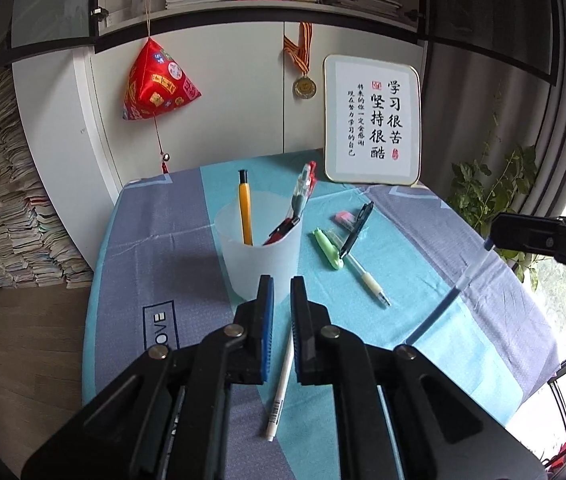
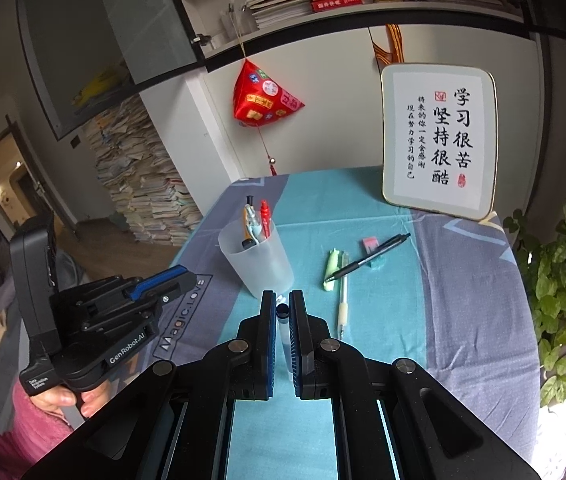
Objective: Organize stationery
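A translucent white pen cup (image 1: 259,248) stands on the blue tablecloth and holds a yellow pen (image 1: 245,210) and red pens (image 1: 303,188); the cup also shows in the right wrist view (image 2: 259,260). My left gripper (image 1: 281,284) hangs just in front of the cup, jaws slightly apart and empty; a white pen (image 1: 281,392) lies on the cloth below it. My right gripper (image 2: 282,300) is shut on a clear pen with a dark cap (image 2: 283,328), near the cup. A black pen (image 2: 367,258), a green highlighter (image 2: 331,268), a clear gel pen (image 2: 343,304) and a pink eraser (image 2: 371,245) lie right of the cup.
A framed calligraphy sign (image 2: 439,140) leans at the table's back right. A green plant (image 2: 563,300) stands off the right edge. Stacks of papers (image 2: 143,192) fill the floor at left. A red hanging ornament (image 1: 155,84) is on the cabinet behind.
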A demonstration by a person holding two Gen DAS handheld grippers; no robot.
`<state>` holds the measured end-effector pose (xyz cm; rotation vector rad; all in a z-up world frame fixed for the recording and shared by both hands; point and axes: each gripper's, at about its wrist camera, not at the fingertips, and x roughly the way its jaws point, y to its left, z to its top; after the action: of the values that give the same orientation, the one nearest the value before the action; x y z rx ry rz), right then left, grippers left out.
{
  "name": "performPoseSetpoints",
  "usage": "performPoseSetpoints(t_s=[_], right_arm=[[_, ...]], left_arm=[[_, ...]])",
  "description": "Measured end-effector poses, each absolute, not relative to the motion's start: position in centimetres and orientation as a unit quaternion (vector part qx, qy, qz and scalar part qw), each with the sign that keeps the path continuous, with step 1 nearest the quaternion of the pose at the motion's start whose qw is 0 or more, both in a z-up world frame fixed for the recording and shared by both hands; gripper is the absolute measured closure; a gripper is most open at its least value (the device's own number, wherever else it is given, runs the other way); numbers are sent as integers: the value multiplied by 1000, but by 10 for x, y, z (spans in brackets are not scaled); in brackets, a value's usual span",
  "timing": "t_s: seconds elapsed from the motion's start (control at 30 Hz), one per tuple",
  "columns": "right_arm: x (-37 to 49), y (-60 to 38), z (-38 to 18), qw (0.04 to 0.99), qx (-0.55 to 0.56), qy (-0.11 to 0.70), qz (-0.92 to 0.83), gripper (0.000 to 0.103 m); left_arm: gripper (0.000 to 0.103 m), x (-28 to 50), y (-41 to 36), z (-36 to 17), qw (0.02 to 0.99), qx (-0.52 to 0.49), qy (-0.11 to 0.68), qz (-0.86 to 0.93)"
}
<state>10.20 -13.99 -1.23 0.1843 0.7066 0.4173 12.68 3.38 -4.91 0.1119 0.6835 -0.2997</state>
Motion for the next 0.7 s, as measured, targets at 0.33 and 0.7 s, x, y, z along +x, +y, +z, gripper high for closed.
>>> performPoseSetpoints(t_s=[0.33,0.7], right_arm=[[114,-144,-24,899,103,369,213,96],[160,-205,-65,870,182,435,144,96]], left_arm=[[94,135,36,-80,914,49,377,-139],[68,155,22,-111,898,77,411,-135]])
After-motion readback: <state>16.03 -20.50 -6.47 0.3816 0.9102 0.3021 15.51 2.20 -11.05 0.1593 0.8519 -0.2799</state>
